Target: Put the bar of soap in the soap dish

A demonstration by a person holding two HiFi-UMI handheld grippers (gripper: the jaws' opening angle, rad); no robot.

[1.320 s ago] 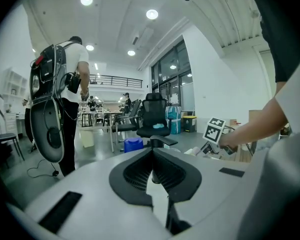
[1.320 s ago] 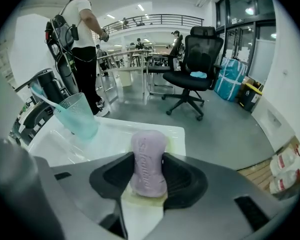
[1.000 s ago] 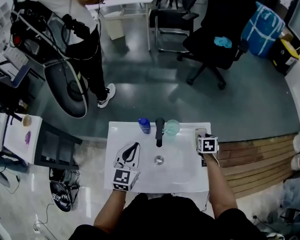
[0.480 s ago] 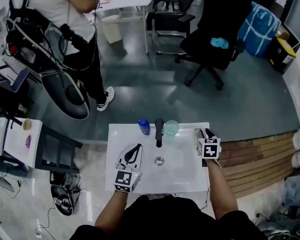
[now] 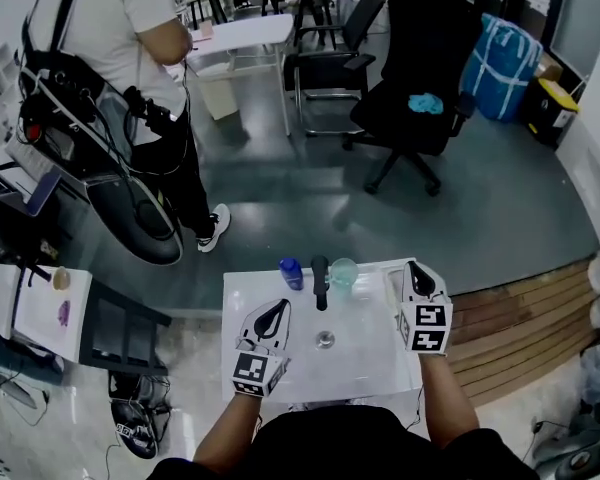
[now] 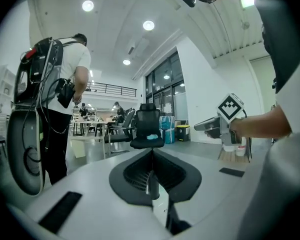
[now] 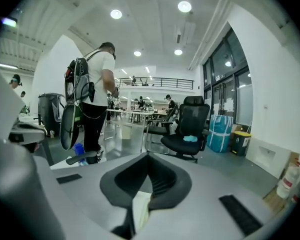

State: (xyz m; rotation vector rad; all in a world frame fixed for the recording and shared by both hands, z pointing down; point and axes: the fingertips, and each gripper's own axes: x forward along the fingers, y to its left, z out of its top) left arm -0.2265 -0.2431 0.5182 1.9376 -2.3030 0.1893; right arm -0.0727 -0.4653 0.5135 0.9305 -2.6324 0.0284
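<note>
while both forearms reached in from the near edge over the white counter (image 5: 370, 368), the left hand-held gripper (image 5: 279, 308) sat low over the left side, pointing roughly level toward the blue bottle (image 5: 291, 273). its jaws met at the tips, with no thing seen between them.

the right hand-held gripper (image 5: 417, 267) hung higher, above the counter's right rim, nose tipped slightly down; forearm near level in the left gripper view. its jaws had just been closing and stood together. a pale sliver showed low in the gap, and i could not tell whether it was soap or the counter behind.

the soap dish (image 5: 391, 275) lay on the right rim just beside that gripper, partly hidden by it. bar of soap too small to make out there. faucet (image 5: 320, 280) and cup (image 5: 343, 272) stood at the back rim.
</note>
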